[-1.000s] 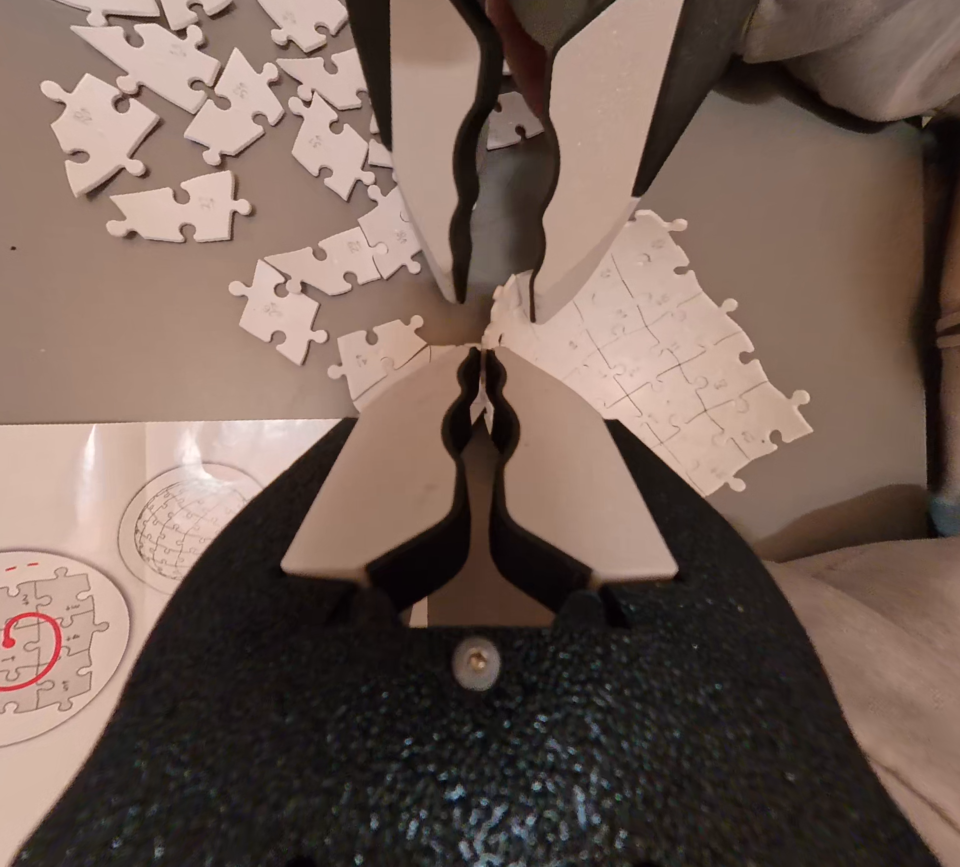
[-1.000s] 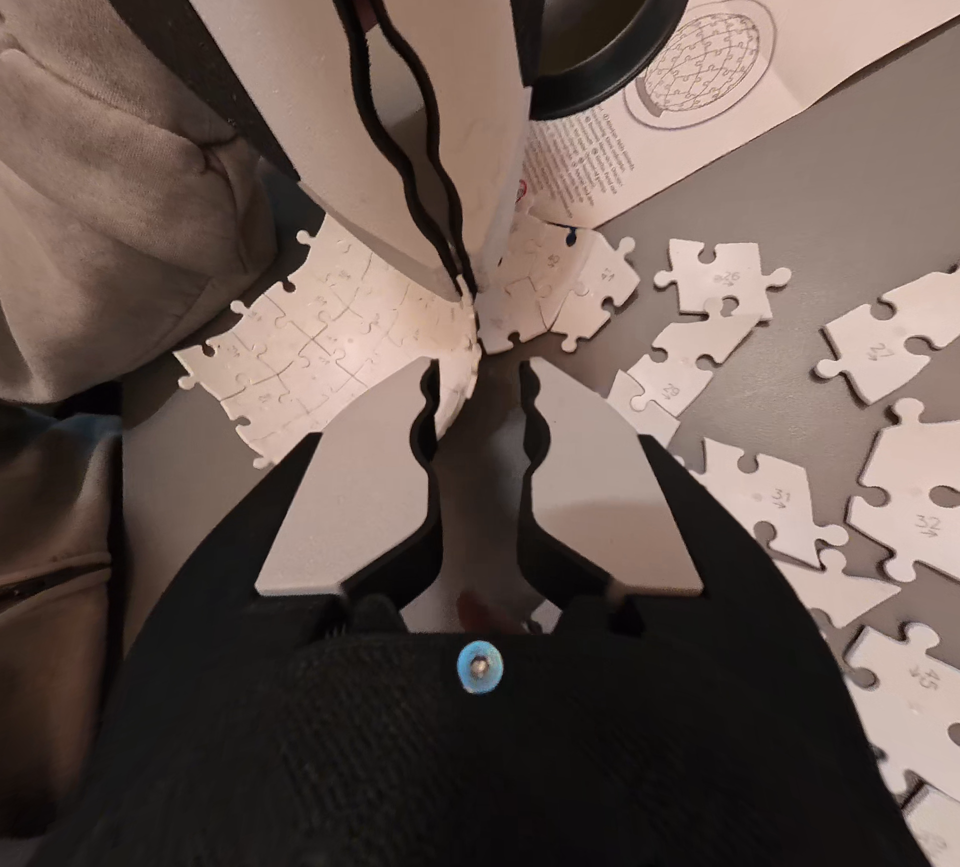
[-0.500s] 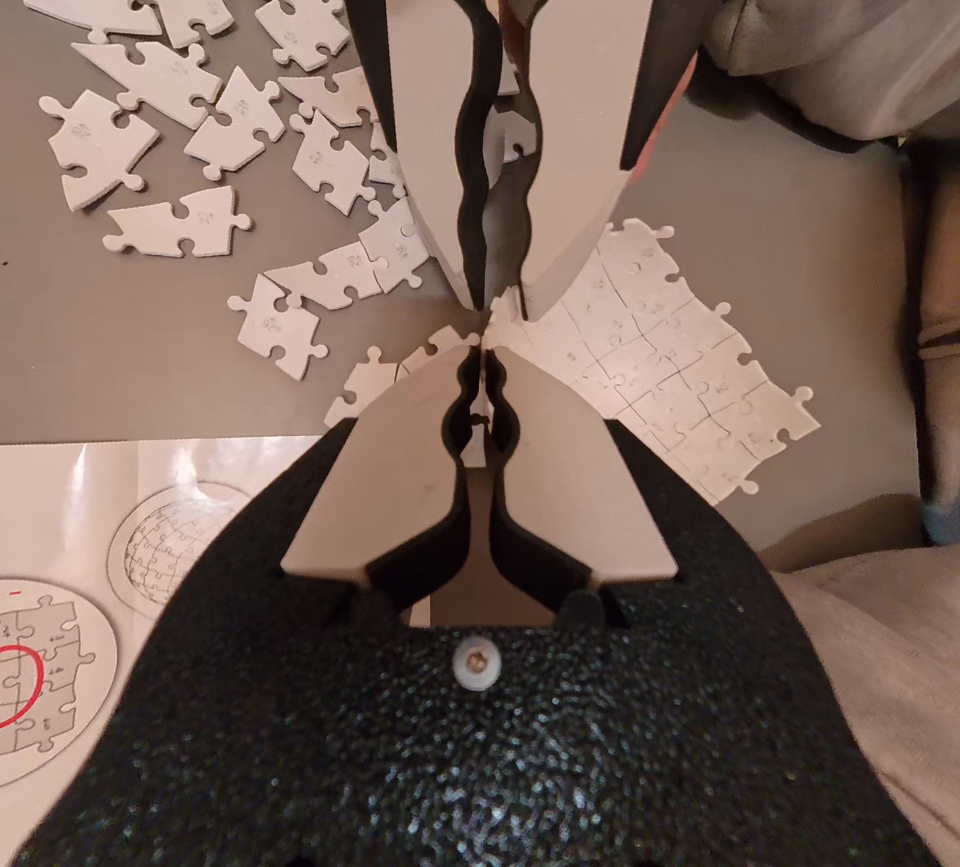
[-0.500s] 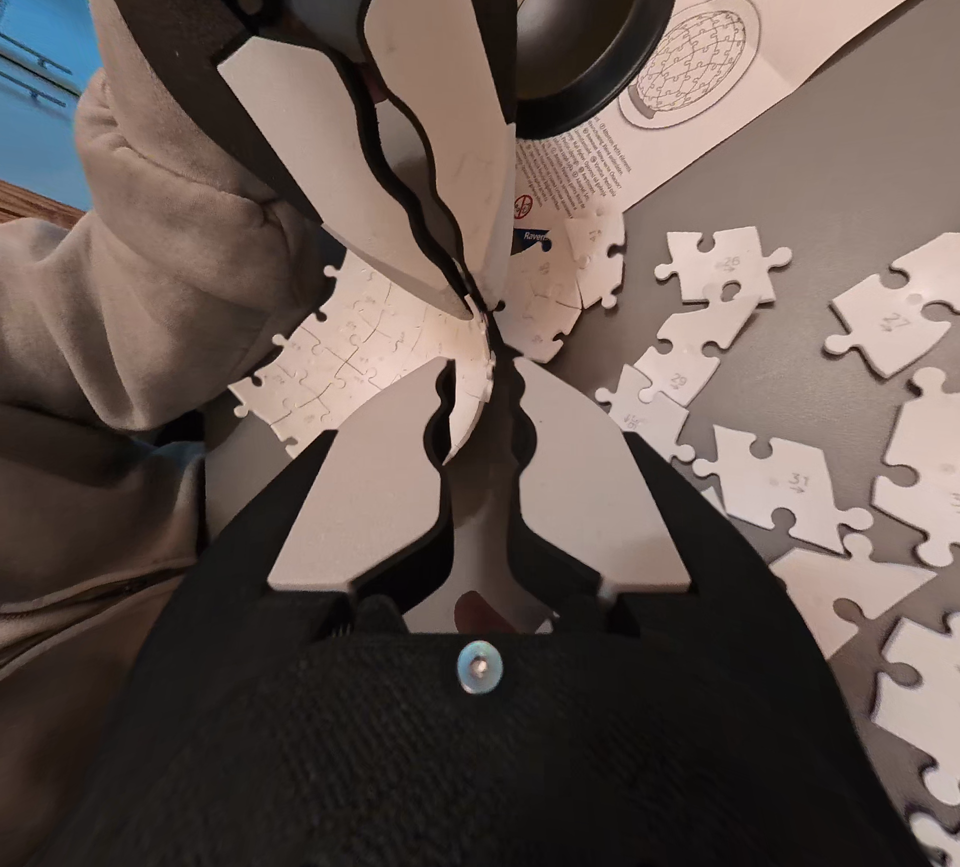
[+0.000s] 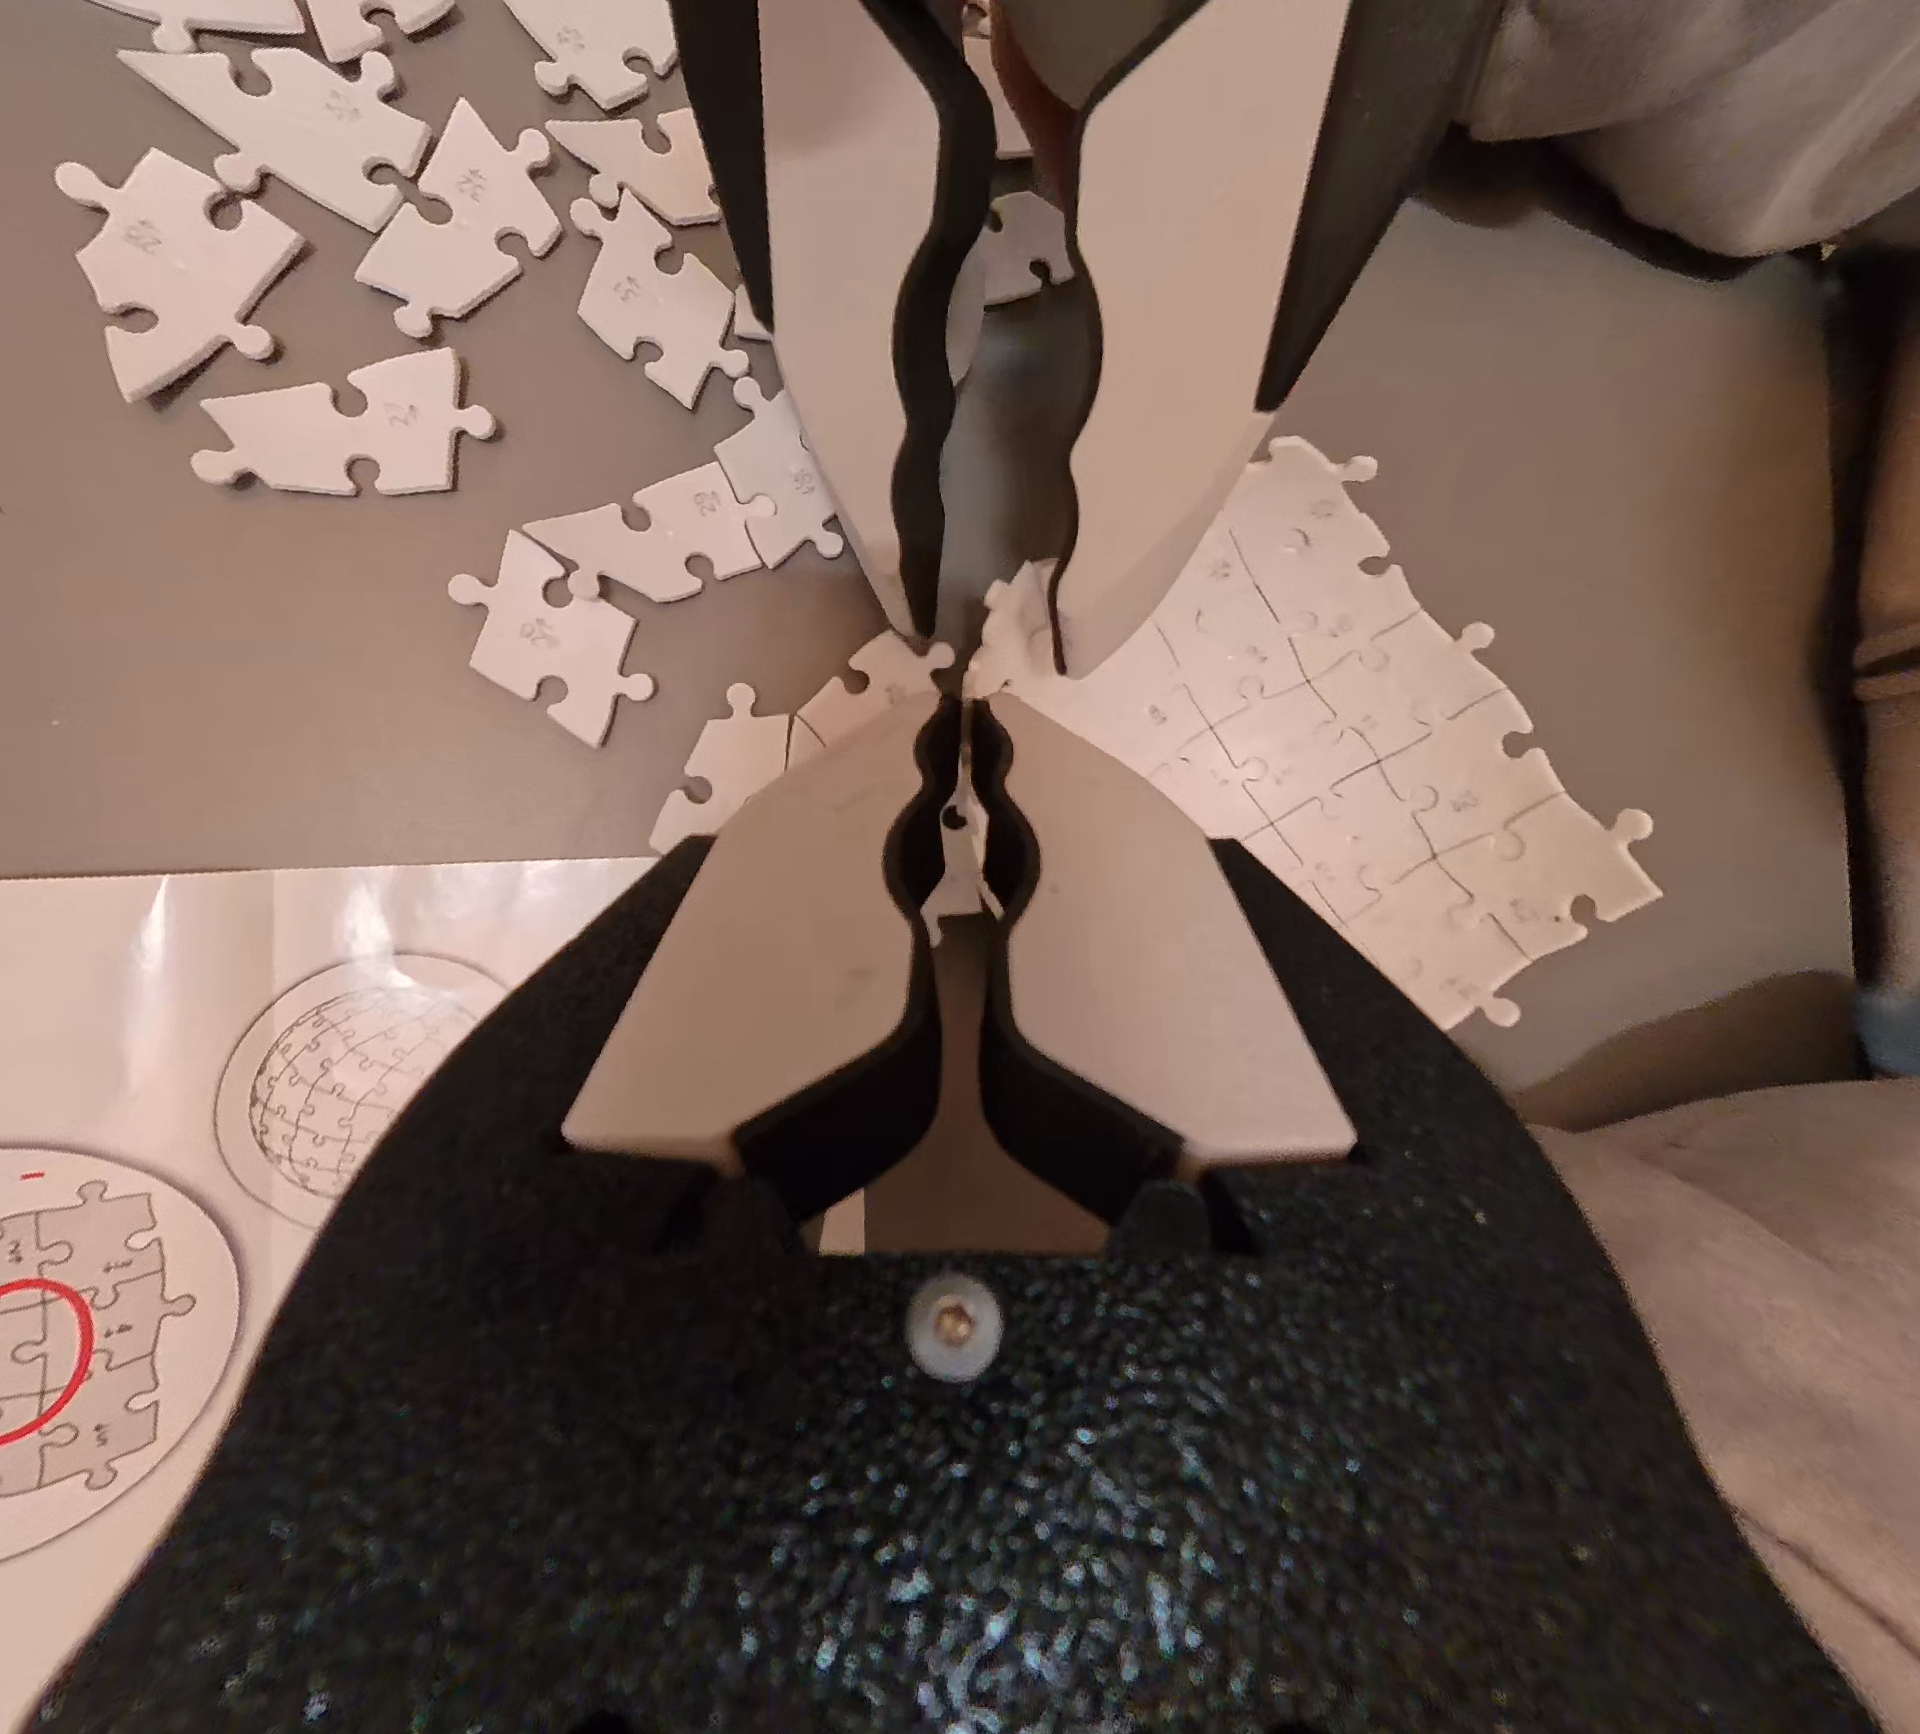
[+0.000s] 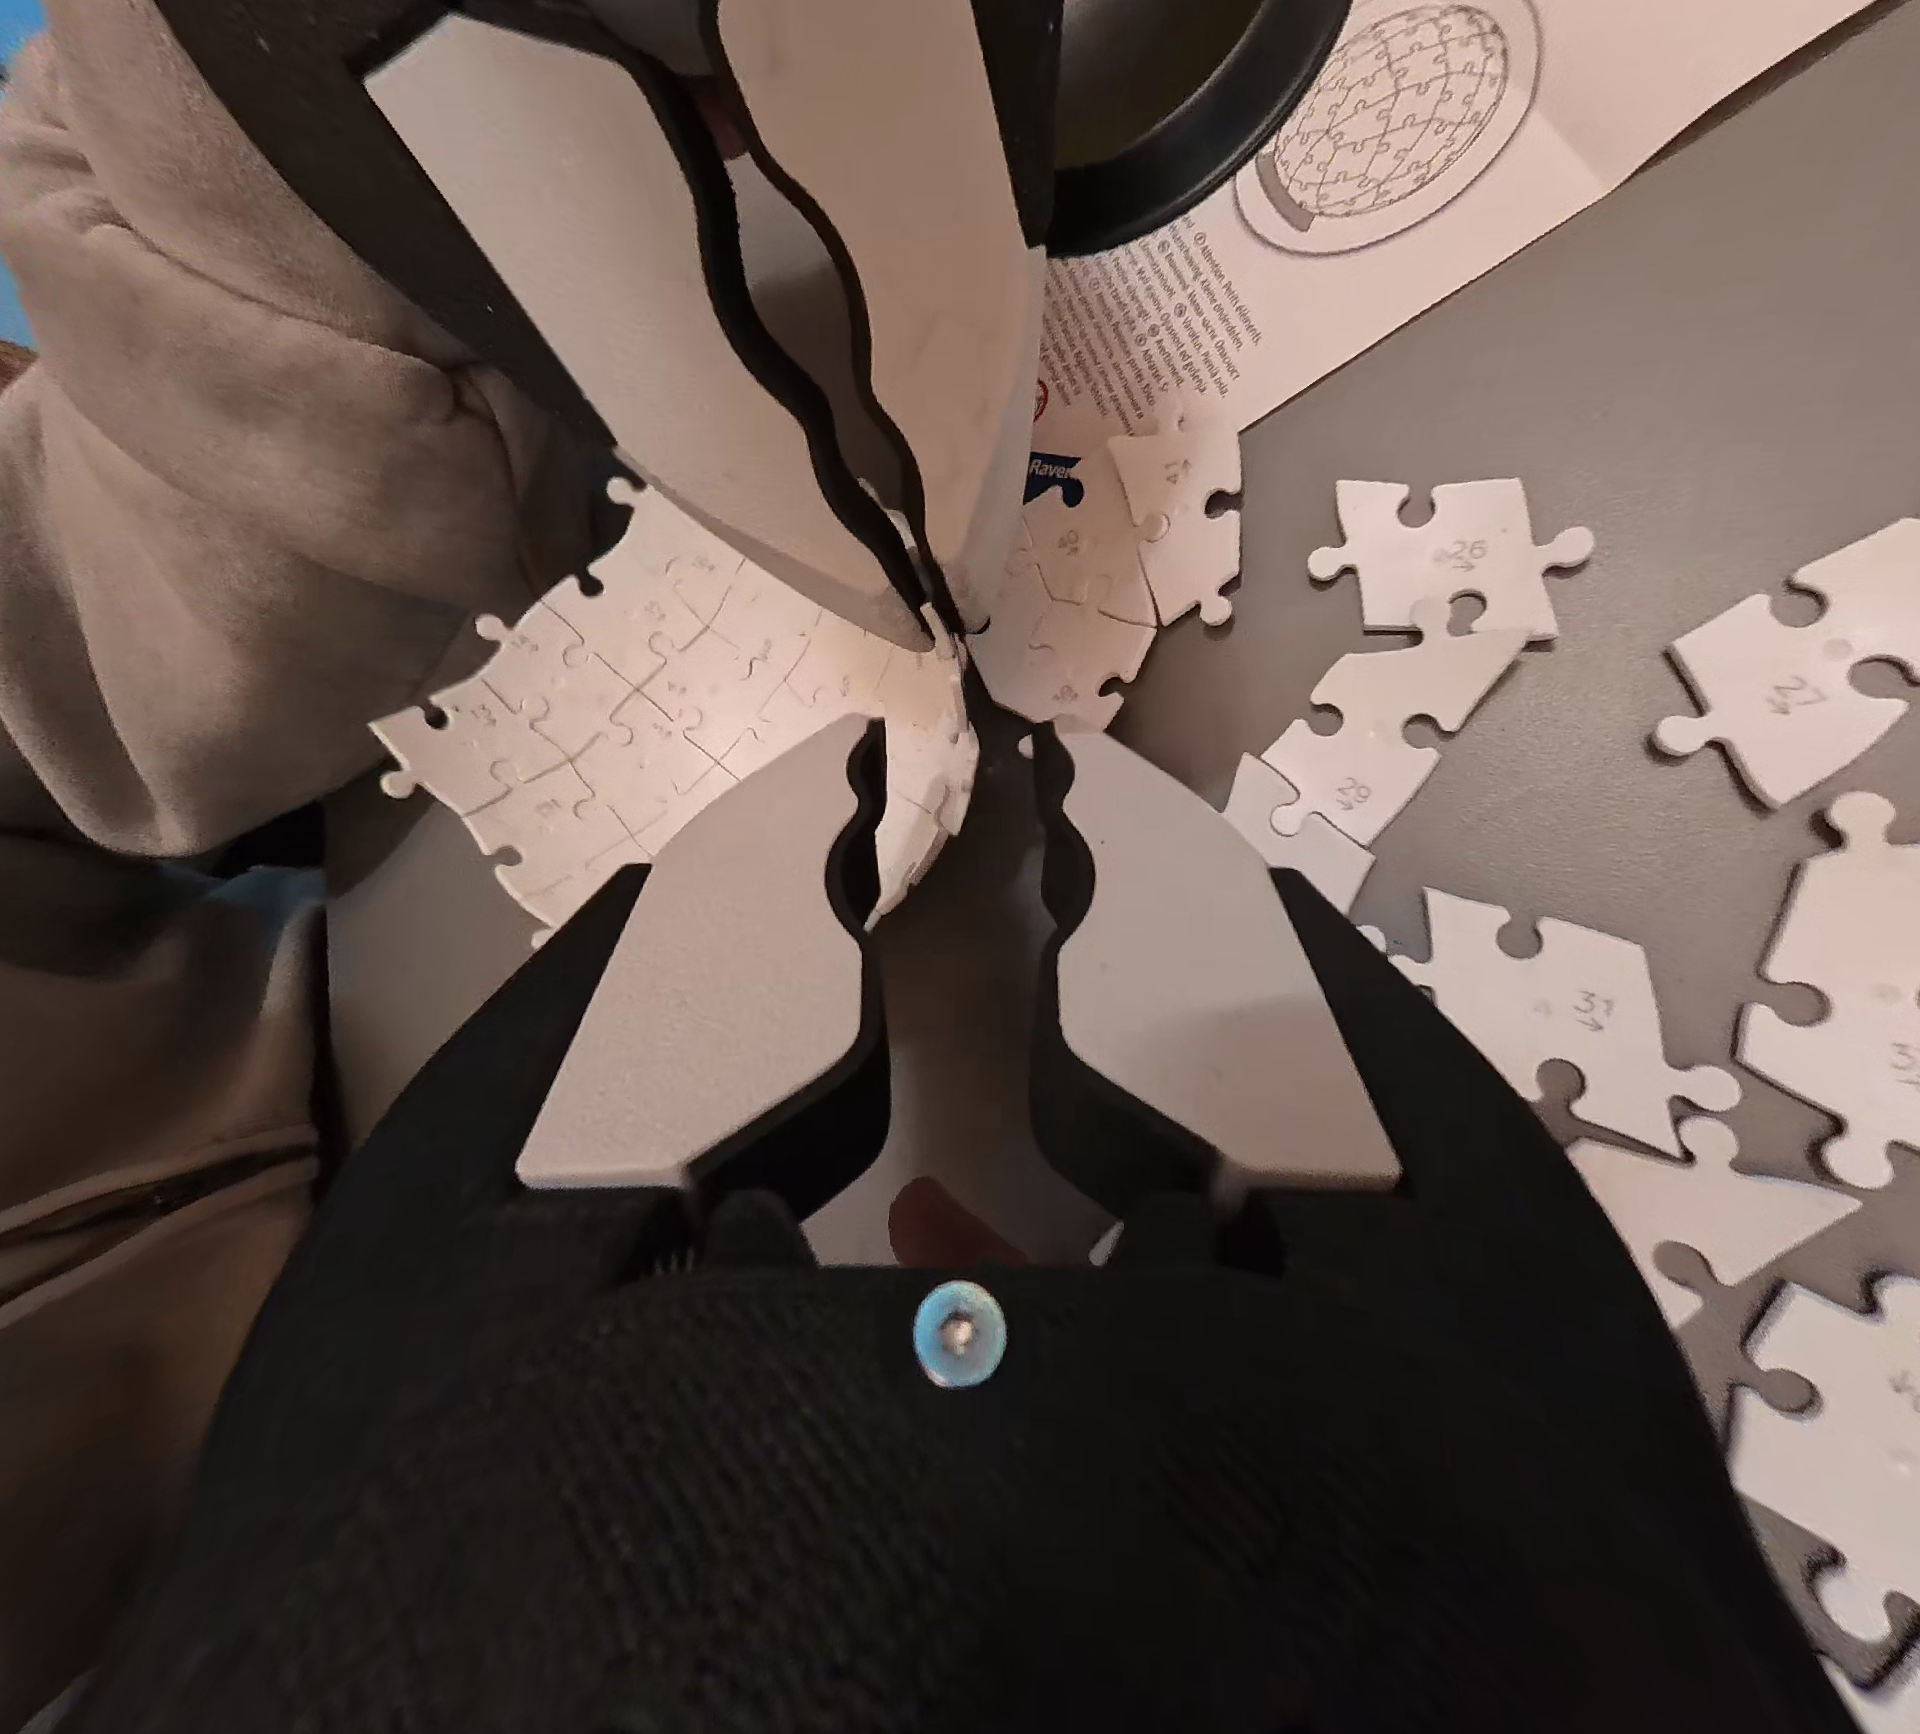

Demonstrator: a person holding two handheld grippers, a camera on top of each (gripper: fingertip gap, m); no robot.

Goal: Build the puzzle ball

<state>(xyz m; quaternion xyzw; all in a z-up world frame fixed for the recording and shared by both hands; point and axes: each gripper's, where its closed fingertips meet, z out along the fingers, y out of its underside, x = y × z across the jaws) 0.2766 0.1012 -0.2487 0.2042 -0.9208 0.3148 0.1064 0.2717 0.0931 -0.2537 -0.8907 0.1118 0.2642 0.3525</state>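
Two grippers meet over the surface: left gripper (image 5: 961, 708) clenched on the curved puzzle section (image 5: 1382, 749), right gripper (image 6: 961, 739) released around its edge, so press seams gently without buckling joined pieces.

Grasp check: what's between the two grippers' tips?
The raised edge of the assembled puzzle section: the left gripper is shut on it, the right gripper open around it. Shows in both wrist views.

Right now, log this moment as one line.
left gripper: shut on assembled puzzle section | right gripper: open, straddling its edge | loose pieces: on table
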